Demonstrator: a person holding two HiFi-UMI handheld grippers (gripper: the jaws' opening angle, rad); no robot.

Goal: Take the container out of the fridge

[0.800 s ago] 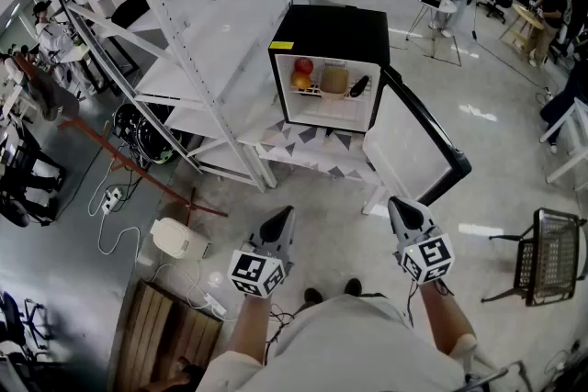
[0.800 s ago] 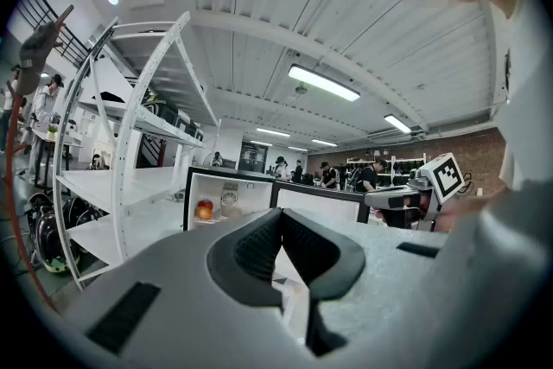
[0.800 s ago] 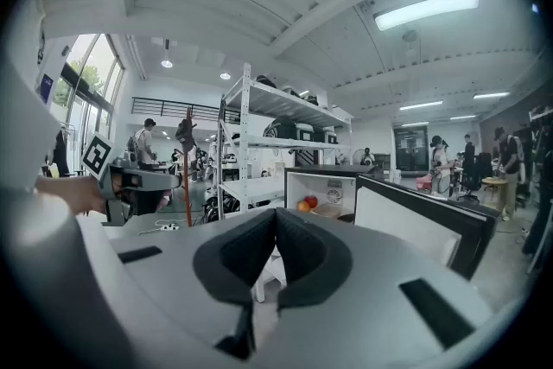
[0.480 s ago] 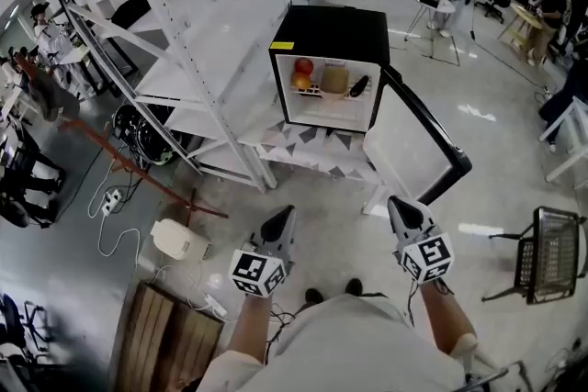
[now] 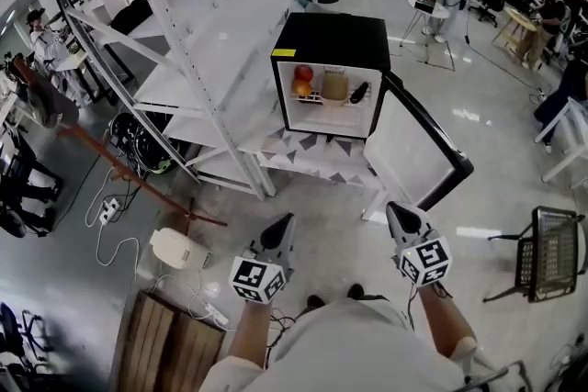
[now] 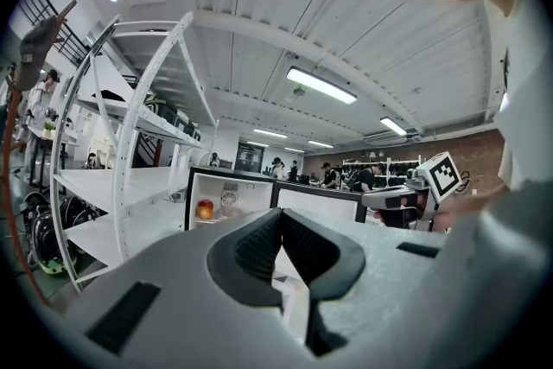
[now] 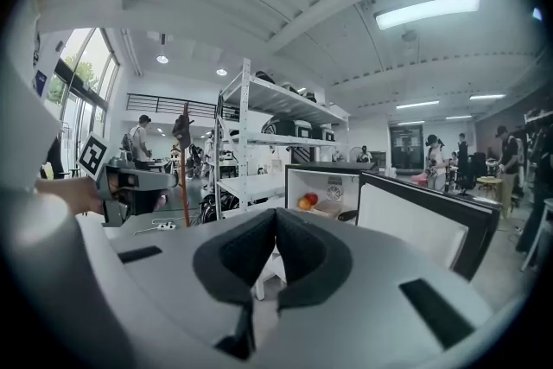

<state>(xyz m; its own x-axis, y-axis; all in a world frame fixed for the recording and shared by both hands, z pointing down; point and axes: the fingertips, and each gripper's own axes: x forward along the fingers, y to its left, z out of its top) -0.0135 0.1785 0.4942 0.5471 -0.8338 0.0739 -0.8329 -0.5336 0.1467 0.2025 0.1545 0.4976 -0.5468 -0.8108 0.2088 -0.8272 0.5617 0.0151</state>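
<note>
Container on the wire shelf inside the open black mini fridge, with red and yellow fruit at its left and a dark item at its right. Plain from the head view only; from both gripper views, just fruit and white interior, container hard to pick out. Clenched on nothing, both: left hand-held gripper and right hand-held gripper, side by side, pointed at the fridge, well short of it. Fridge's door swung wide on the right, free edge nearest the right hand-held gripper. Beneath the fridge, a low patterned desk; just left, a white shelving rack; far right, a wire basket.
</note>
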